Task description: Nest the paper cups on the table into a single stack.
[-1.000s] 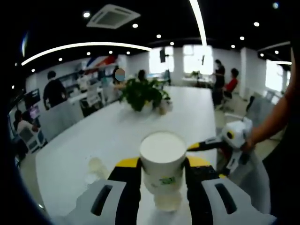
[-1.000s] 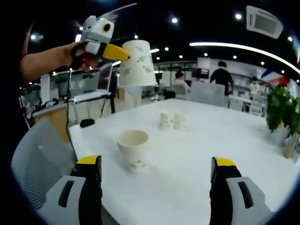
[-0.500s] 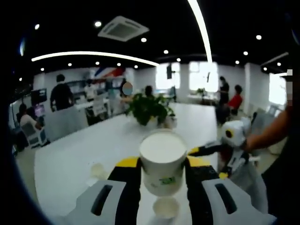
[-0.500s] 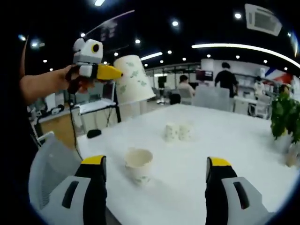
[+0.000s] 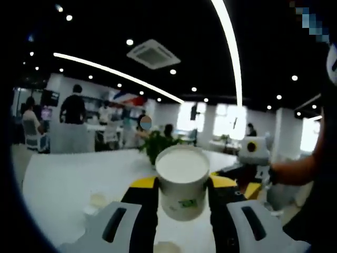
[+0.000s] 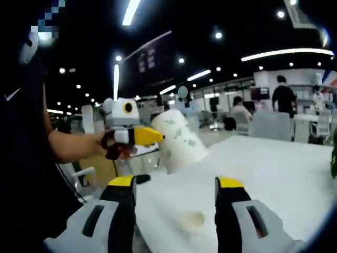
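My left gripper [image 5: 182, 183] is shut on a white paper cup [image 5: 182, 174] with a green print, whose pale bottom faces the camera. In the right gripper view the same left gripper [image 6: 138, 136], held by a hand, carries that cup [image 6: 180, 141] tilted above the white table [image 6: 274, 174]. Below it a second paper cup [image 6: 190, 219] stands on the table, low between the jaws of my right gripper [image 6: 176, 196], which is open and apart from it. That cup's rim [image 5: 167, 246] peeks in at the bottom of the left gripper view. My right gripper [image 5: 247, 153] appears there too.
Two small cups [image 5: 95, 203] sit on the table [image 5: 58, 179] at the left of the left gripper view. A potted plant [image 5: 156, 145] stands further back. Several people and office chairs are around the room. The table edge runs close under my right gripper.
Both views have tilted upward. The held cup now leans over and hangs nearer the standing cup. My right jaws have come closer to that cup and their gap looks narrower.
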